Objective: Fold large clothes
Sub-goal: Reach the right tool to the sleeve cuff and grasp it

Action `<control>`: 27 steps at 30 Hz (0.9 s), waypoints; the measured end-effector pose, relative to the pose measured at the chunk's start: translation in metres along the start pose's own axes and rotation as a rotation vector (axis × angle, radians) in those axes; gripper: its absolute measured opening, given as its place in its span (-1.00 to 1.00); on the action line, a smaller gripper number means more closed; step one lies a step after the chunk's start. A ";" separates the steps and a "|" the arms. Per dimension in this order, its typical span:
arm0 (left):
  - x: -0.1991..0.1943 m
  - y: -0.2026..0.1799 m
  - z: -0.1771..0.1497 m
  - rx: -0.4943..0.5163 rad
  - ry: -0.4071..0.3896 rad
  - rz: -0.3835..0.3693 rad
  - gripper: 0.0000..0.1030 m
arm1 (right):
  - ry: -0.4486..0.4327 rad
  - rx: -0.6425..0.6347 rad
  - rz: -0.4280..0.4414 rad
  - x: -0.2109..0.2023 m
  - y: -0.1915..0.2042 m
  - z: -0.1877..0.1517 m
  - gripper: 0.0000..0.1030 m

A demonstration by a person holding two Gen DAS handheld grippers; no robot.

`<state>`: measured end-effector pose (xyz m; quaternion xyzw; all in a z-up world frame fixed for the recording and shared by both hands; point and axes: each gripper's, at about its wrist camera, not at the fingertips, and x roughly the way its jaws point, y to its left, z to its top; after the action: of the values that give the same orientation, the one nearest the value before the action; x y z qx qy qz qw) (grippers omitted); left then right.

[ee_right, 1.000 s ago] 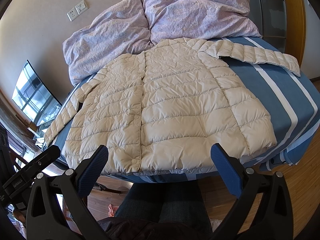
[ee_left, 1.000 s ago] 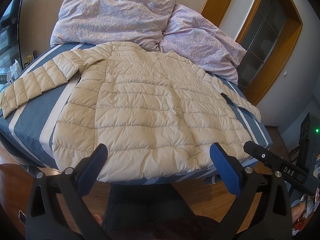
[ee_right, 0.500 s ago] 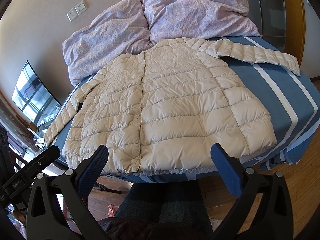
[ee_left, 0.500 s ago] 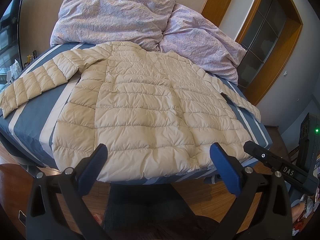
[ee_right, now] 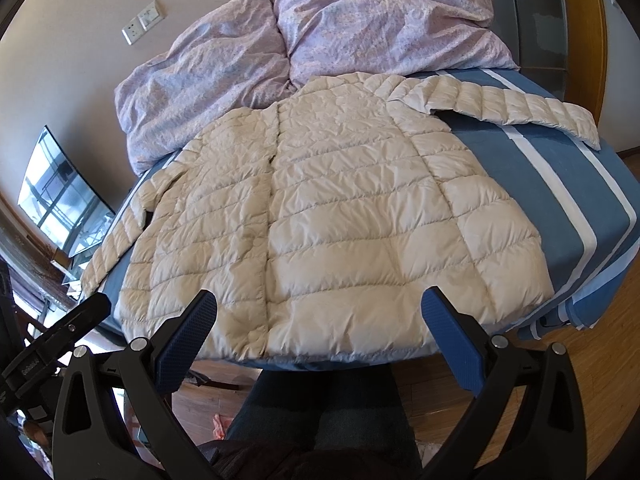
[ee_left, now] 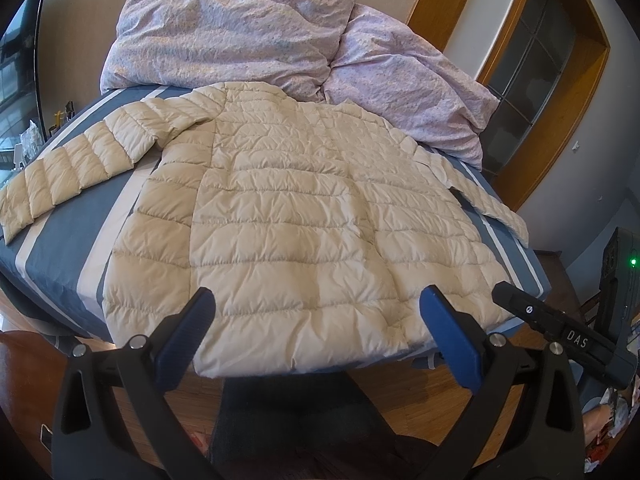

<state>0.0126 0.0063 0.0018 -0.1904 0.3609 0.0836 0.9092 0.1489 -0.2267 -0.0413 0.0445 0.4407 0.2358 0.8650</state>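
A cream quilted puffer jacket lies spread flat on the bed, front up, hem toward me and both sleeves stretched out sideways. One sleeve reaches the bed's left edge; the other sleeve runs off to the right. My left gripper hovers open in front of the hem, holding nothing. My right gripper is likewise open and empty, just short of the hem. Neither touches the jacket.
The bed has a blue sheet with white stripes. Two lilac pillows lie at its head. A person's legs show below, on a wooden floor. Wooden door frames stand to the right.
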 end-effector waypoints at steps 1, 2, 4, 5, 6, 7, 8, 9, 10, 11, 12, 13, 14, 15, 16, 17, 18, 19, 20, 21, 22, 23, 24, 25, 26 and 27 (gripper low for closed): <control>0.007 0.002 0.002 -0.001 0.003 0.005 0.96 | -0.001 0.002 -0.006 0.002 0.000 0.002 0.97; 0.013 0.004 0.007 -0.003 0.006 0.010 0.96 | -0.001 0.002 -0.008 0.001 0.001 0.003 0.97; 0.021 0.007 0.013 -0.007 0.016 0.023 0.96 | -0.001 0.005 -0.027 0.008 -0.003 0.010 0.97; 0.027 0.009 0.016 -0.009 0.022 0.030 0.96 | 0.000 0.008 -0.034 0.011 -0.004 0.013 0.97; 0.033 0.012 0.021 -0.011 0.029 0.040 0.96 | 0.004 0.015 -0.045 0.015 -0.008 0.018 0.97; 0.040 0.016 0.026 -0.011 0.034 0.048 0.96 | 0.006 0.025 -0.054 0.020 -0.013 0.023 0.97; 0.045 0.018 0.032 -0.009 0.036 0.057 0.96 | 0.006 0.030 -0.060 0.022 -0.016 0.026 0.97; 0.051 0.020 0.037 -0.006 0.038 0.068 0.96 | 0.003 0.044 -0.079 0.026 -0.023 0.034 0.97; 0.058 0.023 0.043 -0.002 0.040 0.080 0.96 | -0.002 0.058 -0.098 0.029 -0.030 0.041 0.97; 0.063 0.024 0.048 0.002 0.041 0.090 0.96 | -0.005 0.066 -0.106 0.031 -0.035 0.046 0.97; 0.068 0.026 0.053 0.008 0.044 0.102 0.96 | -0.011 0.080 -0.125 0.034 -0.043 0.054 0.97; 0.076 0.027 0.061 0.016 0.050 0.118 0.96 | -0.013 0.091 -0.138 0.038 -0.051 0.060 0.97; 0.082 0.028 0.066 0.024 0.053 0.130 0.96 | -0.013 0.099 -0.152 0.042 -0.058 0.068 0.97; 0.089 0.029 0.073 0.034 0.057 0.146 0.96 | -0.009 0.114 -0.172 0.048 -0.068 0.077 0.97; 0.097 0.029 0.080 0.049 0.060 0.171 0.96 | -0.006 0.126 -0.190 0.053 -0.077 0.085 0.97; 0.105 0.030 0.086 0.062 0.064 0.194 0.96 | 0.001 0.141 -0.214 0.059 -0.087 0.093 0.97; 0.113 0.031 0.093 0.075 0.068 0.215 0.96 | 0.004 0.150 -0.225 0.062 -0.094 0.098 0.97; 0.123 0.032 0.101 0.093 0.071 0.241 0.96 | 0.009 0.163 -0.245 0.068 -0.105 0.106 0.97; 0.131 0.033 0.106 0.103 0.076 0.260 0.96 | 0.020 0.179 -0.270 0.075 -0.116 0.114 0.97; 0.137 0.034 0.110 0.109 0.079 0.272 0.96 | 0.027 0.190 -0.284 0.079 -0.124 0.120 0.97; 0.148 0.037 0.116 0.115 0.085 0.293 0.96 | 0.034 0.203 -0.302 0.084 -0.135 0.127 0.97; 0.154 0.039 0.119 0.117 0.087 0.303 0.96 | 0.042 0.222 -0.335 0.091 -0.149 0.135 0.97; 0.161 0.041 0.123 0.117 0.091 0.320 0.96 | 0.045 0.235 -0.358 0.094 -0.159 0.141 0.97; 0.170 0.045 0.127 0.117 0.095 0.343 0.96 | 0.047 0.251 -0.384 0.098 -0.170 0.148 0.97; 0.177 0.048 0.129 0.117 0.097 0.361 0.96 | 0.047 0.273 -0.420 0.100 -0.185 0.156 0.97; 0.183 0.051 0.131 0.114 0.098 0.374 0.96 | 0.043 0.289 -0.445 0.101 -0.196 0.161 0.97</control>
<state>0.2127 0.1086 -0.0513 -0.0723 0.4379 0.2211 0.8684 0.3978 -0.3335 -0.0744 0.0647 0.4870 -0.0245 0.8707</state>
